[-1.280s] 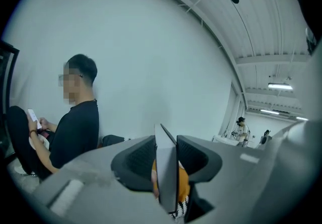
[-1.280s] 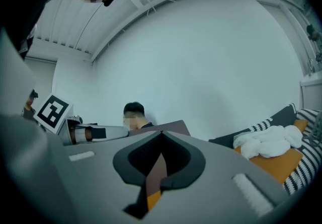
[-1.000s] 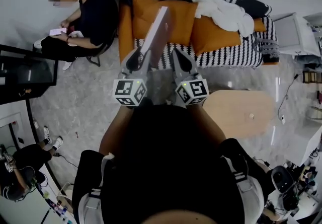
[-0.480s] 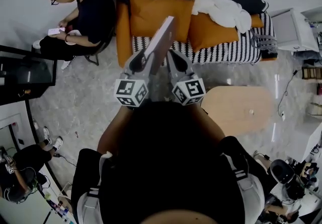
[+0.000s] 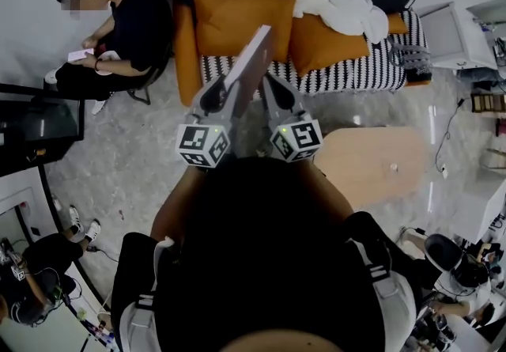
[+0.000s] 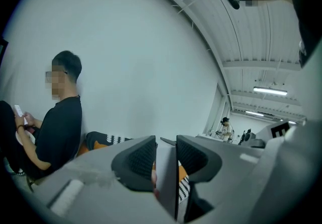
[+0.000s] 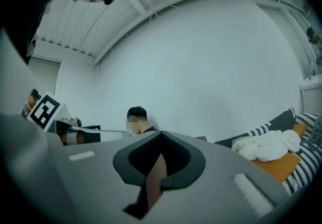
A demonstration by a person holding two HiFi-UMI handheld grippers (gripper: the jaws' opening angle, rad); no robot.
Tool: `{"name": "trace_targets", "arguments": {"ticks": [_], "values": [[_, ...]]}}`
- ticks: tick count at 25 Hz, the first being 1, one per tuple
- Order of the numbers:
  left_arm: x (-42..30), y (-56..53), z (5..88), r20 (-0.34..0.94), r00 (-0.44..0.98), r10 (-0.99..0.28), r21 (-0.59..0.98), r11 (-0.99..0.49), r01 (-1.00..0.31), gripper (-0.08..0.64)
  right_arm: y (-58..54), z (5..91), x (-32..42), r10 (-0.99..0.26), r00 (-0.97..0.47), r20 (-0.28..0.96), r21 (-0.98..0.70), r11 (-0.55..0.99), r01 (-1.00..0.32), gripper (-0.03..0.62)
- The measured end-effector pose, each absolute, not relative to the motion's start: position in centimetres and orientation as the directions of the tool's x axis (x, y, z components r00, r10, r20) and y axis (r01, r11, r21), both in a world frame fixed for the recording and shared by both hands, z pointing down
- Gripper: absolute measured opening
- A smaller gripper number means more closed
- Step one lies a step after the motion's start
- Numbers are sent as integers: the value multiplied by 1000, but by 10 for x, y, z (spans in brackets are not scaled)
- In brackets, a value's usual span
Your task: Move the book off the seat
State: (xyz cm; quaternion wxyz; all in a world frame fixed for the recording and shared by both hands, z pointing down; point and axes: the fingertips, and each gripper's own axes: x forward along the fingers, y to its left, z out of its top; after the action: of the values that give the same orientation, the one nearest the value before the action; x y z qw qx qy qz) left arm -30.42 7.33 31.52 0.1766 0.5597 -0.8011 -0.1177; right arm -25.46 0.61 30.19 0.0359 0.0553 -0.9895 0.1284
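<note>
In the head view, a thin pale book [image 5: 251, 66] stands on edge in the air in front of the striped sofa [image 5: 356, 77]. My left gripper [image 5: 227, 91] is shut on its lower part. The left gripper view shows the book's white edge [image 6: 166, 177] pinched between the two dark pads [image 6: 138, 160]. My right gripper [image 5: 269, 85] hangs just right of the book, and its jaws meet at the tips [image 7: 160, 140]. A pinkish strip shows behind them, but I cannot tell what it is.
Orange cushions [image 5: 237, 18] and a white blanket [image 5: 340, 6] lie on the sofa. A person [image 5: 126, 26] sits on a chair to its left, looking at a phone. A light wooden table [image 5: 371, 164] stands on the right, and a dark screen [image 5: 39, 121] on the left.
The left gripper and the book have drawn back a little from the sofa's cushions toward me. The right gripper stays beside them, and its jaws are as before.
</note>
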Motion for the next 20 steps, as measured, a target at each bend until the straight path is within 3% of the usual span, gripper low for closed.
{"name": "trace_targets", "arguments": {"ticks": [20], "values": [[-279,32,317,136,-211,-968,405,249,-880,138,-34,304,-223,-213,-973,83,-242,943,-228,9]]}}
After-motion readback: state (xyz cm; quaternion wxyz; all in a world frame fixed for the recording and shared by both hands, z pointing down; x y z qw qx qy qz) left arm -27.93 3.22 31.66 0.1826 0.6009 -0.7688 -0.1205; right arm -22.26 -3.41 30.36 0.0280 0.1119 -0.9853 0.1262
